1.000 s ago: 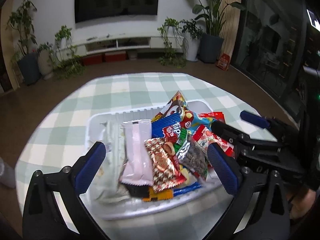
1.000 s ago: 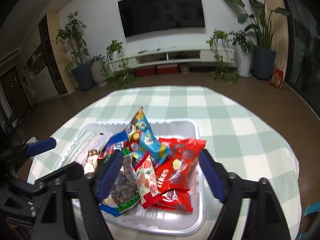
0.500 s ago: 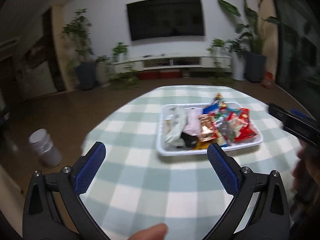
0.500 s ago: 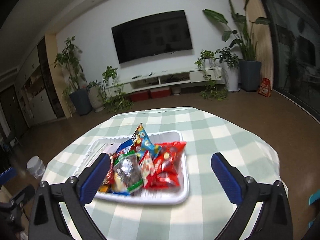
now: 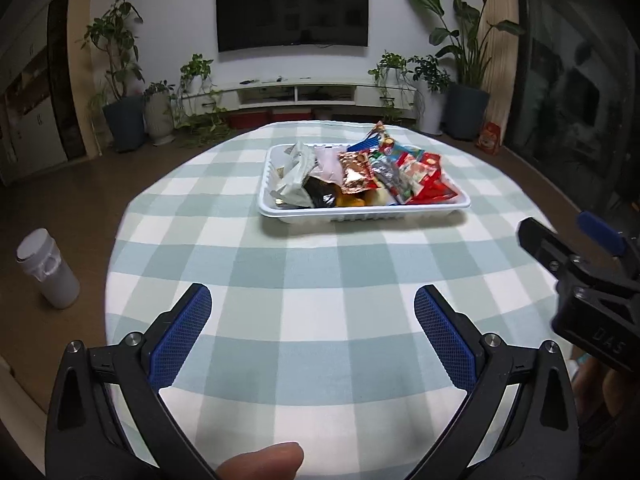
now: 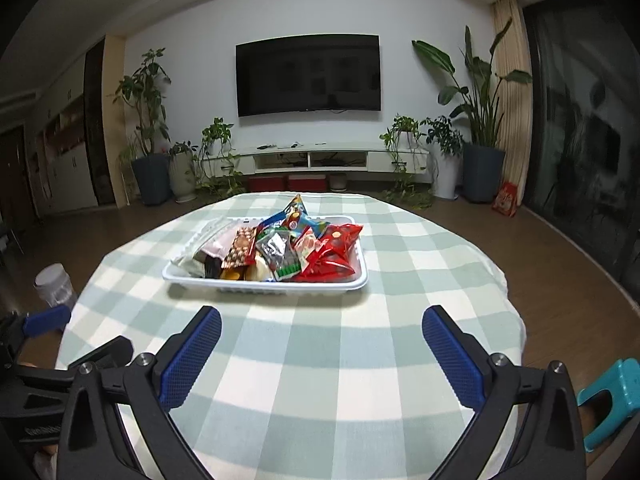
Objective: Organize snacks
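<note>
A white tray stands on the far half of a round table with a green-and-white checked cloth. Several snack packets fill it: a red bag, a blue bag, a pale pink pack, a white pack. My left gripper hangs open over the near cloth, well short of the tray, nothing between its blue pads. My right gripper is open too, over the near cloth. Each gripper shows at the edge of the other's view.
A white lidded jar stands on the floor left of the table. A teal stool is at the right. A person's thumb shows at the bottom. A TV wall, low cabinet and potted plants lie beyond.
Both grippers have pulled back from right above the tray to the near side of the table. The right gripper's jaws have spread wider. The snacks stayed in the tray.
</note>
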`<action>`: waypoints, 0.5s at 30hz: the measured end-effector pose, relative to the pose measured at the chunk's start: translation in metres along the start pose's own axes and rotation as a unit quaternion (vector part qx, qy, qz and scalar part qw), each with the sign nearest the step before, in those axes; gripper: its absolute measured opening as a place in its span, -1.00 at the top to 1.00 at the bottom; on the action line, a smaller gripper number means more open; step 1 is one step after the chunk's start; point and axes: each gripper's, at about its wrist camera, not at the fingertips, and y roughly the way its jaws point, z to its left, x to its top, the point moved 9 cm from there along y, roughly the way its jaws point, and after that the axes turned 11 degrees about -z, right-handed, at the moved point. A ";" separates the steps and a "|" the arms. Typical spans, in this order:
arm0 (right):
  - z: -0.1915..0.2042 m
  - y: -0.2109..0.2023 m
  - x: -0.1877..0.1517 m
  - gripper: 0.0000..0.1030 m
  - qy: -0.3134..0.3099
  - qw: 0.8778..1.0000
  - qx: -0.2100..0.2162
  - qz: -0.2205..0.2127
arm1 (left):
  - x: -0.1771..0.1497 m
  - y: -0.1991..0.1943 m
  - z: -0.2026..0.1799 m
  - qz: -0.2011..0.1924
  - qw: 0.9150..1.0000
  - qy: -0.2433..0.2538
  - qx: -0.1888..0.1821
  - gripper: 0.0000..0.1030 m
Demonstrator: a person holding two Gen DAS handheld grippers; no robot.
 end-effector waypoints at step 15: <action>0.000 0.004 -0.029 -1.00 0.001 0.998 -0.022 0.053 | -0.012 0.023 0.014 0.031 0.999 -0.019 0.022 -0.99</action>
